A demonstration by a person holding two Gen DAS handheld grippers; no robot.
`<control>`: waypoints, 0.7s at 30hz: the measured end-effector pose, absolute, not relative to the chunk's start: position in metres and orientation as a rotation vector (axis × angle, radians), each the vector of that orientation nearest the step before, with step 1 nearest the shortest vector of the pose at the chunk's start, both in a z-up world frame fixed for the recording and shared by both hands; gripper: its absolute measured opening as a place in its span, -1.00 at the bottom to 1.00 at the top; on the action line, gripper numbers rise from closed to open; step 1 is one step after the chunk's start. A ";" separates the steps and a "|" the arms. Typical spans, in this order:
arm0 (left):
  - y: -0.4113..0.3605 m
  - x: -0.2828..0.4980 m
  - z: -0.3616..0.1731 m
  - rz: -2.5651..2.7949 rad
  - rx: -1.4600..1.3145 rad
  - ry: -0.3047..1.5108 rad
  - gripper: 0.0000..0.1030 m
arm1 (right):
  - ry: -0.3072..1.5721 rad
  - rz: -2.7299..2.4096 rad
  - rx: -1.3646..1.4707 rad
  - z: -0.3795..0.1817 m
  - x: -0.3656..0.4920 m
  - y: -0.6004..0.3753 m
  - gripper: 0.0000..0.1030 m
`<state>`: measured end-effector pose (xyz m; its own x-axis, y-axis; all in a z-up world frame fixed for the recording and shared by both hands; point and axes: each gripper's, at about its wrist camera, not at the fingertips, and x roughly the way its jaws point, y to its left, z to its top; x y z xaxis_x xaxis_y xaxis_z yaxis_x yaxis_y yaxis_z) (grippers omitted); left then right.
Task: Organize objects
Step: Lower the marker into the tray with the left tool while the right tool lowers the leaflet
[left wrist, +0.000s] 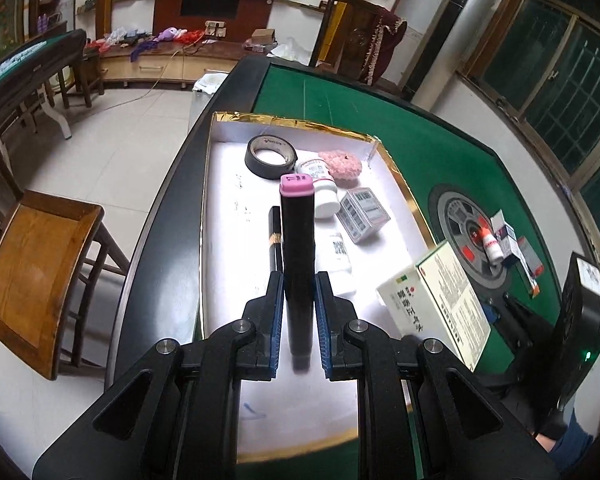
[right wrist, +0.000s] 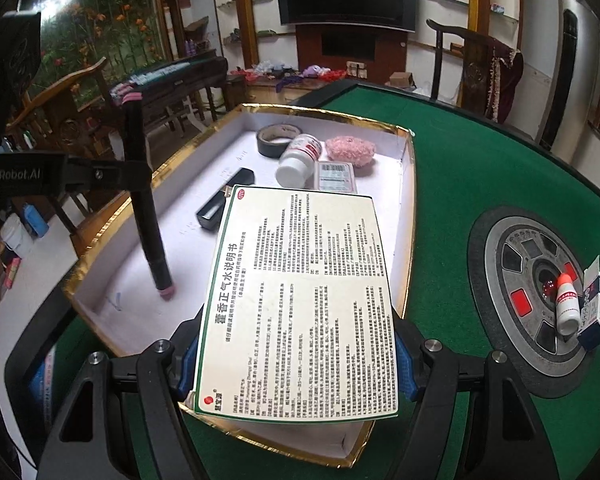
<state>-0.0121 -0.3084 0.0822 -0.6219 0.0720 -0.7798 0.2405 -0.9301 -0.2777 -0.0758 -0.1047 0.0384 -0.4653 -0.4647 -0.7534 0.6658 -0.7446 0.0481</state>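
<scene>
Marker | left tongs clamped on it | right tongs clamped on medicine box | over tray

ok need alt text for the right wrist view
The right tool grips a large printed medicine box over a white gold-rimmed tray on a green table. At left, the other tool stands a black marker in the tray.

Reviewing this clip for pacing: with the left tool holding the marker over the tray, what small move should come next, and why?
Probably open the left tool to release the black marker. Its pink lower cap seems at the white floor of the gold-rimmed tray, on a bare patch clear of the tape roll and other items.
</scene>
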 end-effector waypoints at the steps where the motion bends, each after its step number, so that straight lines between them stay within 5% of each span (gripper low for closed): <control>1: -0.310 -0.014 0.081 -2.685 1.318 0.562 -0.71 | 0.334 -2.212 1.035 0.037 -0.078 -0.106 0.42; 21: -0.334 -0.034 0.040 -2.554 1.363 0.626 -0.72 | 0.471 -2.232 1.110 0.017 -0.083 -0.132 0.42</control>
<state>-0.0339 -0.3342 0.0399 -0.5640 0.0387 -0.8249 0.3474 -0.8951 -0.2794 -0.0826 -0.1317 0.0166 -0.4739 -0.3520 -0.8072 0.6481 -0.7600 -0.0491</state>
